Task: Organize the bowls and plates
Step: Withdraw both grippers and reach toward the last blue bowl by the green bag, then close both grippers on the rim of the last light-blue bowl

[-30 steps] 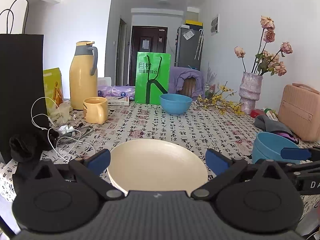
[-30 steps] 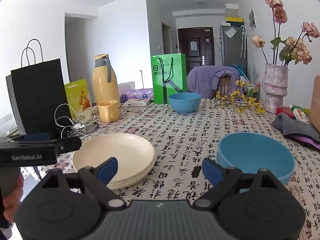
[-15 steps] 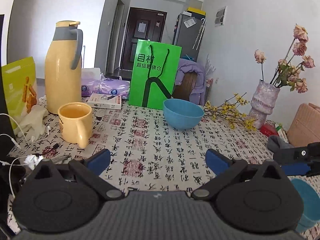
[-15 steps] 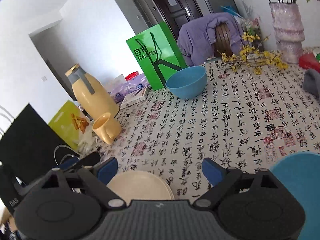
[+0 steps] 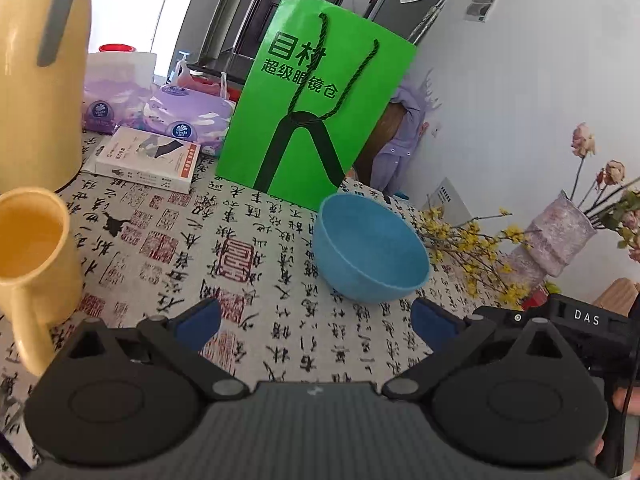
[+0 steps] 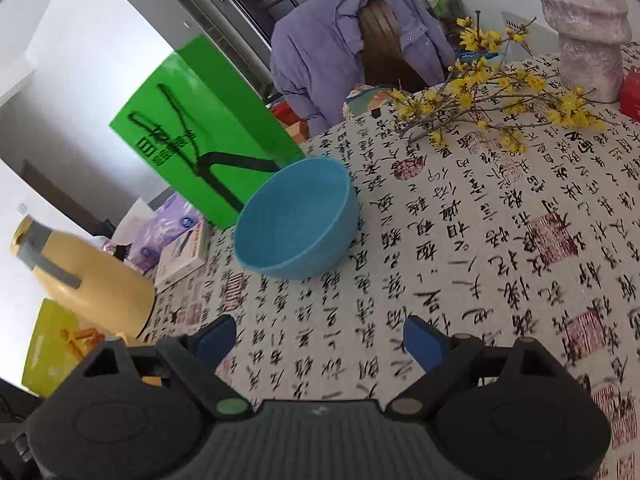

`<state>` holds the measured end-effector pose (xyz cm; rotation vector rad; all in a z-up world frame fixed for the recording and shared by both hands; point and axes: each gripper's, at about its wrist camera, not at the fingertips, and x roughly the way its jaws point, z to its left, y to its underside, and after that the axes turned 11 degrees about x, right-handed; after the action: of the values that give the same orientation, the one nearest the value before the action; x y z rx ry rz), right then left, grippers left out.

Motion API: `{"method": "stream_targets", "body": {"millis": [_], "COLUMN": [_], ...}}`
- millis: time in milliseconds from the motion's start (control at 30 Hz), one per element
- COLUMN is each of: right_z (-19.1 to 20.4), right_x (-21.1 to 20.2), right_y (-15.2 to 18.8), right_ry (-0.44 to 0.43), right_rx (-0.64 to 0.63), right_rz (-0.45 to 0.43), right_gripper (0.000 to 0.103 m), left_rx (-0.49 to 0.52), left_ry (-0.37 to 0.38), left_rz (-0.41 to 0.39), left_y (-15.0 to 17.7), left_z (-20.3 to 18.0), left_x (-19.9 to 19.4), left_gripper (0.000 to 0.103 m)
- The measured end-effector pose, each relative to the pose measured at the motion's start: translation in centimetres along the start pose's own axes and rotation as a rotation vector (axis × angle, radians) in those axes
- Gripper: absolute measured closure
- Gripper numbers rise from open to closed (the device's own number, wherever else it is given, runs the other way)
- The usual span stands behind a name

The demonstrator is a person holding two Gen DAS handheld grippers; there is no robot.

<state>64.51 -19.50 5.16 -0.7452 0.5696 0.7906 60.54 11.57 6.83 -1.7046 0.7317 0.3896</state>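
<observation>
1. My left tool (image 5: 316, 322) hangs over the table (image 5: 280, 344) with its blue-tipped fingers (image 5: 196, 320) spread wide and nothing between them.
2. My right tool (image 6: 316, 340) is also spread wide and empty, hovering above the calligraphy-print cloth.
3. The blue bowl (image 5: 370, 250) sits upright on the table ahead of both tools, apart from their fingertips. In the right wrist view the same bowl (image 6: 296, 220) lies ahead and slightly left of the gap.
4. Just behind the bowl stands a green paper bag (image 5: 316, 116) with black rope handles; I cannot tell whether the two touch.
5. On my left I see a yellow mug (image 5: 32, 264) near the left tool's finger, and behind it a tall yellow thermos (image 5: 36, 80).
6. A white box (image 5: 148, 158) lies flat beside the bag, with purple tissue packs (image 5: 188, 114) behind it.
7. To the right of the bowl, yellow-flowered branches (image 6: 492, 92) lie on the table, leading to a pinkish vase (image 6: 588, 28).
8. The right tool's body, marked DAS, shows at the right edge of the left wrist view.
9. A chair draped in purple cloth (image 6: 352, 44) stands beyond the table's far edge.
</observation>
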Motion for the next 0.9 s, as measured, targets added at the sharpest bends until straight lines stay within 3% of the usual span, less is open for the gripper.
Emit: {"method": "stream_targets", "body": {"millis": [67,200,233,300,367,400,500,533,733,900], "right_z": [-0.3,-0.6,-0.5,-0.5,-0.6,-0.6,-0.7,-0.7,0.5,1.2], "right_x": [2.4,6.7,7.7,9.6,11.2,11.9,13.3,13.5,13.3,10.7], "right_y": [-1.9,-5.0,-5.6,-6.7,-7.4,-7.7,-8.1,-8.1,-7.4,-6.0], "right_ry": [0.018,0.038,0.04,0.048,0.059,0.061,0.048,0.041,0.093,0.078], "right_rx": [0.021,0.039,0.04,0.035,0.045,0.05,0.039,0.032,-0.064,-0.095], "right_rz": [-0.016,-0.032,-0.03,-0.029,-0.034,-0.027,-0.008,-0.005,0.022,0.02], "right_gripper": [0.016,0.024,0.028,0.037,0.061,0.066,0.077,0.087,0.092,0.093], "left_rx": [-0.052,-0.097,-0.126,-0.187,-0.221,-0.224,-0.211,-0.201,-0.18,-0.158], "left_ry": [-0.031,0.01,0.021,0.063,0.087,0.094,0.096,0.093,0.045,-0.001], "left_rz": [0.021,0.041,0.055,0.08,0.104,0.11,0.143,0.163,0.207,0.202], "left_y": [-1.2,-3.6,-4.2,-5.0,-5.4,-5.5,-5.7,-5.6,-5.3,-5.0], "left_z": [0.6,1.3,1.5,1.9,2.1,2.1,1.9,1.8,1.1,-0.3], "left_x": [2.9,8.5,9.8,12.3,14.1,14.8,16.2,16.5,15.5,11.5], "left_gripper": [0.001,0.007,0.017,0.027,0.041,0.043,0.072,0.082,0.09,0.091]}}
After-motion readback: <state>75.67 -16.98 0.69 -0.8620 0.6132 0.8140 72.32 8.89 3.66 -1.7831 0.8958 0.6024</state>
